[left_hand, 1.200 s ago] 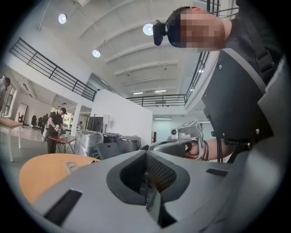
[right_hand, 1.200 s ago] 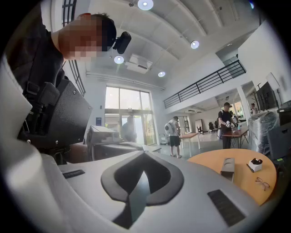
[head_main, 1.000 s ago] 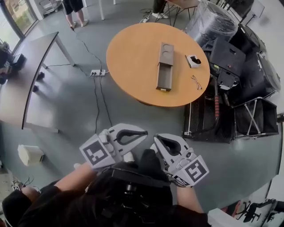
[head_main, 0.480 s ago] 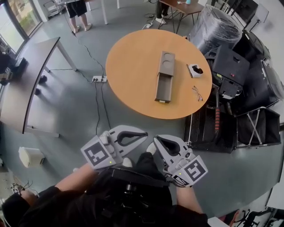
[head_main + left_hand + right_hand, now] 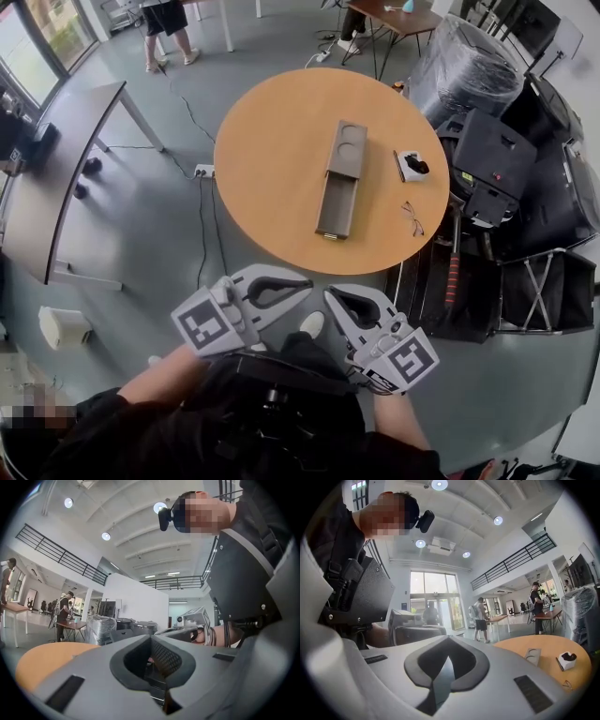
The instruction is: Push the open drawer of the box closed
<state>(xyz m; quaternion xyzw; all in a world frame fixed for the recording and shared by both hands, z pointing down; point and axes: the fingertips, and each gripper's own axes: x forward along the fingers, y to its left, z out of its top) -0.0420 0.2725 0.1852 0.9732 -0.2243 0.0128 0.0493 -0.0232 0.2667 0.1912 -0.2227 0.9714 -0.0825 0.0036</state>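
Observation:
A long grey box (image 5: 344, 149) lies on the round orange table (image 5: 272, 141), and its drawer (image 5: 336, 207) is pulled out toward the table's near edge. The same box (image 5: 532, 655) shows small in the right gripper view. Both grippers are held close to my body, well short of the table. My left gripper (image 5: 308, 280) is shut with nothing in it, its jaws meeting at the tip in its own view (image 5: 151, 636). My right gripper (image 5: 328, 293) is likewise shut and empty (image 5: 449, 637), just to its right.
A small white holder (image 5: 410, 165) and a pair of glasses (image 5: 412, 218) lie on the table's right side. Black cases (image 5: 497, 169) and a plastic-wrapped bundle (image 5: 469, 56) crowd the table's right. A grey desk (image 5: 66, 178) stands left, with a power strip (image 5: 202, 171) and cables on the floor.
The table and box have come nearer and lower in the head view as I step toward them. Both grippers stay shut, held the same way by my body.

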